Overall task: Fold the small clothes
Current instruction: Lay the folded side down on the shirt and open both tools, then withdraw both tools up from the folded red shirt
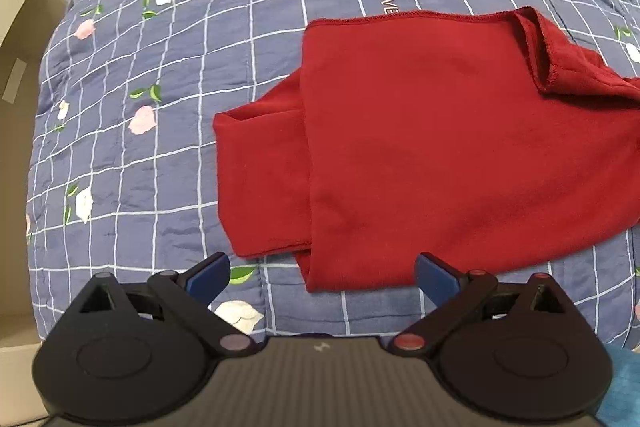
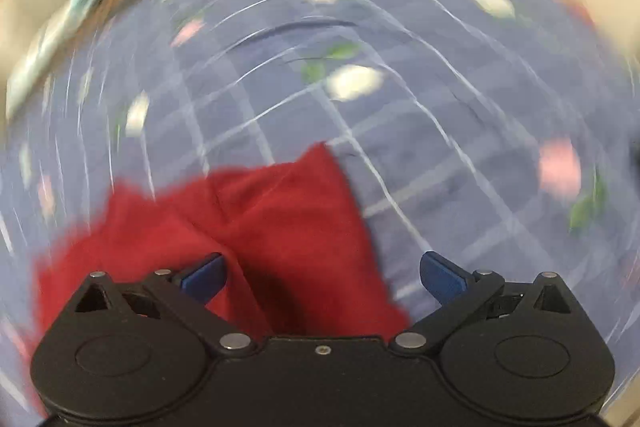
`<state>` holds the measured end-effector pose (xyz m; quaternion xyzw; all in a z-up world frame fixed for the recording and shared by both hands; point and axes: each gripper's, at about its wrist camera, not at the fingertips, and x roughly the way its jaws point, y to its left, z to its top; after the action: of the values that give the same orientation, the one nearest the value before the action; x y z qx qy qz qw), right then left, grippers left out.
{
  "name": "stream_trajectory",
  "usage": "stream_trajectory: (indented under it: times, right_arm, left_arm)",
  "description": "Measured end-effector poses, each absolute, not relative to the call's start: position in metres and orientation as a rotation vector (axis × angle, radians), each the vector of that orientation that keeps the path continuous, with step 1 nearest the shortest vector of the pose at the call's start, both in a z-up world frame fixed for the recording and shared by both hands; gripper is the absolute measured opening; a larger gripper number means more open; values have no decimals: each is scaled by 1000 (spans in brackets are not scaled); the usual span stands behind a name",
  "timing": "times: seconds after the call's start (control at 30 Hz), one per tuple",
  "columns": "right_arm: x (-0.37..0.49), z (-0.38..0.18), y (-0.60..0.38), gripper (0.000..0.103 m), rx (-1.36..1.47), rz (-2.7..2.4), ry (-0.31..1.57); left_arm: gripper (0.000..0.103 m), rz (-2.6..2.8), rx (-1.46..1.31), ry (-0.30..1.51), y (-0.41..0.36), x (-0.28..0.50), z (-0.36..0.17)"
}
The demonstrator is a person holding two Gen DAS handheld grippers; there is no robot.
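Red garment (image 1: 420,147), partly folded, lies on a bed under a blue checked floral quilt (image 1: 160,155), directly ahead of the left tongs (image 1: 322,279) and running away from them toward its hemmed far edge. A folded flap juts toward the left, and loose cloth bunches at the far right corner. Left tongs stand apart and empty, just short of the near edge. Right tongs (image 2: 322,277), likewise apart and holding nothing, hover over the garment (image 2: 248,227) in a blurred view, so probably nearer. Bare quilt on the left and beyond leaves open room; cardboard boxes (image 1: 24,39) stand past the bed's left edge.
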<state>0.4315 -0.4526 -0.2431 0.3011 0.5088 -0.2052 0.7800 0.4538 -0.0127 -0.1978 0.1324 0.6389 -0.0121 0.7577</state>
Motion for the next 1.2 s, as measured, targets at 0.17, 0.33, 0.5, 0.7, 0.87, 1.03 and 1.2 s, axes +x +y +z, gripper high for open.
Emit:
stream_trajectory:
  times: [0.17, 0.33, 0.5, 0.7, 0.87, 1.03, 1.2]
  right_arm:
    - [404, -240, -483, 102, 832, -592, 1020]
    - [426, -234, -437, 102, 463, -327, 1122]
    - [451, -251, -356, 102, 108, -45, 1183]
    - [488, -266, -304, 102, 12, 69, 1177]
    - [522, -274, -314, 102, -86, -78, 1135]
    - [536, -250, -381, 102, 102, -329, 1044]
    - [511, -231, -449, 102, 155, -500, 1044]
  left_arm:
    - [101, -34, 303, 1372, -20, 441, -190]
    - [101, -53, 332, 1351, -27, 428, -185]
    - [101, -46, 364, 1331, -28, 420, -182]
    - [102, -2, 402, 1316, -12, 408, -179]
    - [102, 83, 361, 1336, 13, 401, -176]
    - [102, 149, 302, 1344, 31, 399, -167]
    - [102, 172, 257, 1308, 33, 398, -148]
